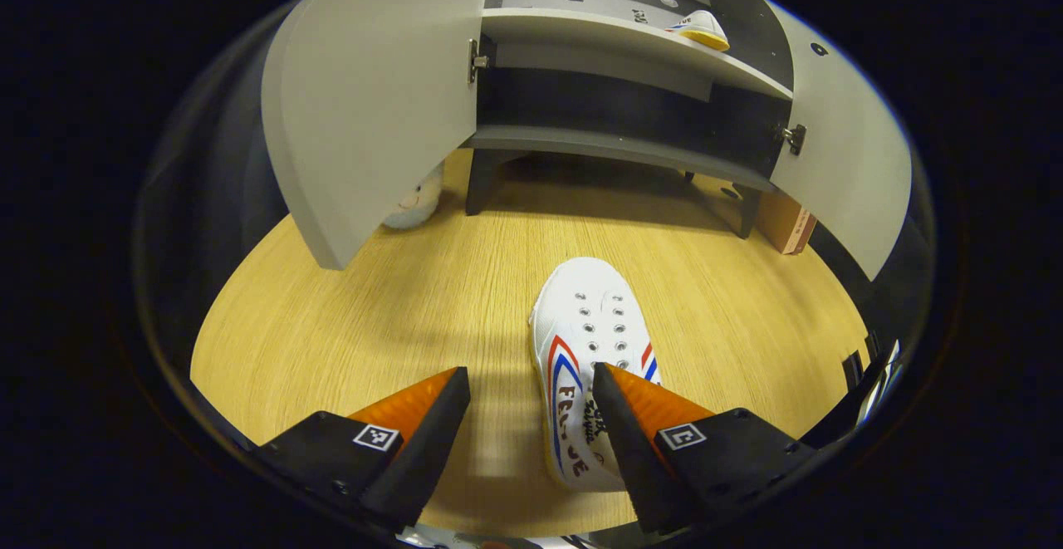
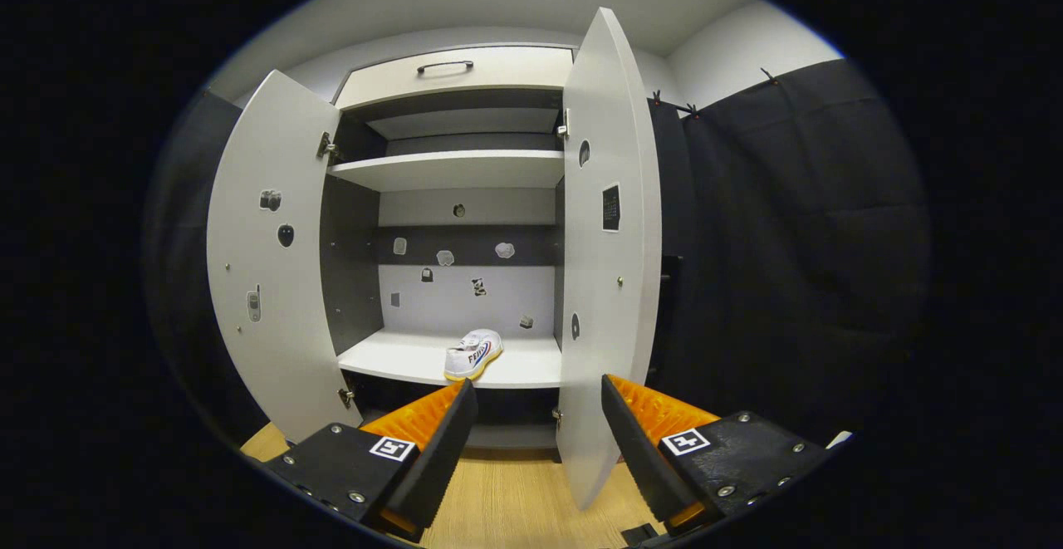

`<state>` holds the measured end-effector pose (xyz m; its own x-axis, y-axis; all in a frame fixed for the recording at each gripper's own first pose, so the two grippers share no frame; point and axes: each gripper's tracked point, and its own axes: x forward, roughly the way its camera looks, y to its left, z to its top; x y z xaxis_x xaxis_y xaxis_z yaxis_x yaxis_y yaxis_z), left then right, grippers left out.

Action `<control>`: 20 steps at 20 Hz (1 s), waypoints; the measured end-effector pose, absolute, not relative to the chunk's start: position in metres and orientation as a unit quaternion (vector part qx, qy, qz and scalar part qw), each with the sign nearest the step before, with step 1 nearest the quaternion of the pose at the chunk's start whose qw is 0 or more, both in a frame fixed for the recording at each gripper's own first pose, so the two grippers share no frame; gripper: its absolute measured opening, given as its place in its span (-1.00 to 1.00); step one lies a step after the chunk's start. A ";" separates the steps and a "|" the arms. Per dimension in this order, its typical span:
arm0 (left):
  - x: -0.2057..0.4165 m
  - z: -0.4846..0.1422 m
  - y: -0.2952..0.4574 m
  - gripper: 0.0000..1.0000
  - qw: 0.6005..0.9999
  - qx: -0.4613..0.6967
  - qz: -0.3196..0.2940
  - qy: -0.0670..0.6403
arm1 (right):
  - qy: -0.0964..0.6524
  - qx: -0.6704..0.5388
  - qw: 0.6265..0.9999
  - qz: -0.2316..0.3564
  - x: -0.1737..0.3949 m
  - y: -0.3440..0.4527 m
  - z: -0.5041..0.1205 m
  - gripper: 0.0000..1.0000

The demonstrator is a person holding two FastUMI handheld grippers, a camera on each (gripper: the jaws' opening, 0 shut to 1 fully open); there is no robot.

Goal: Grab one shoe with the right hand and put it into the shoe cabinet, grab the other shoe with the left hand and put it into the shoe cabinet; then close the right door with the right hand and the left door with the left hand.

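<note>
Shoes — one (image 1: 591, 341) floored, one (image 2: 473, 353) shelved; two doors (image 2: 270, 258) open.

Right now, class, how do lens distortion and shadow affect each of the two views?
Left gripper view: the fisheye bows the open left door and right door outward; the cabinet casts a soft shadow on the wooden floor, and the shoe stays sharp. Right gripper view: door edges curve, and the shelved shoe sits evenly lit, small.

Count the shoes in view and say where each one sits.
2. One shoe lies on a cabinet shelf, toward its right side. The other shoe lies on the wooden floor in front of the cabinet, just ahead of the open left hand-held gripper.
</note>
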<state>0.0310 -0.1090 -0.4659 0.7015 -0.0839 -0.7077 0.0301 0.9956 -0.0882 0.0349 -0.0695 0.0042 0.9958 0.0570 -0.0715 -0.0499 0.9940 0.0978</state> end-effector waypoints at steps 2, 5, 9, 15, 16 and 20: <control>0.029 -0.475 -0.110 0.96 0.914 -0.047 -0.031 0.402 | 0.037 0.047 0.998 0.023 0.036 -0.071 0.003 0.85; 0.026 -0.485 -0.113 0.94 0.905 -0.064 -0.037 0.419 | 0.039 0.045 0.998 0.022 0.036 -0.071 0.000 0.85; 0.027 -0.487 -0.126 0.50 0.898 -0.073 -0.064 0.429 | 0.046 0.048 0.998 0.012 0.038 -0.077 -0.003 0.85; 0.028 -0.491 -0.125 -0.37 0.886 -0.009 -0.080 0.456 | 0.043 0.052 0.998 0.002 0.032 -0.077 0.000 0.85; 0.029 -0.490 -0.124 -0.75 0.885 -0.018 -0.075 0.458 | 0.044 0.054 0.998 0.005 0.032 -0.075 0.000 0.85; 0.031 -0.483 -0.122 -0.87 0.882 -0.045 -0.073 0.463 | 0.043 0.060 0.997 0.011 0.031 -0.070 0.002 0.85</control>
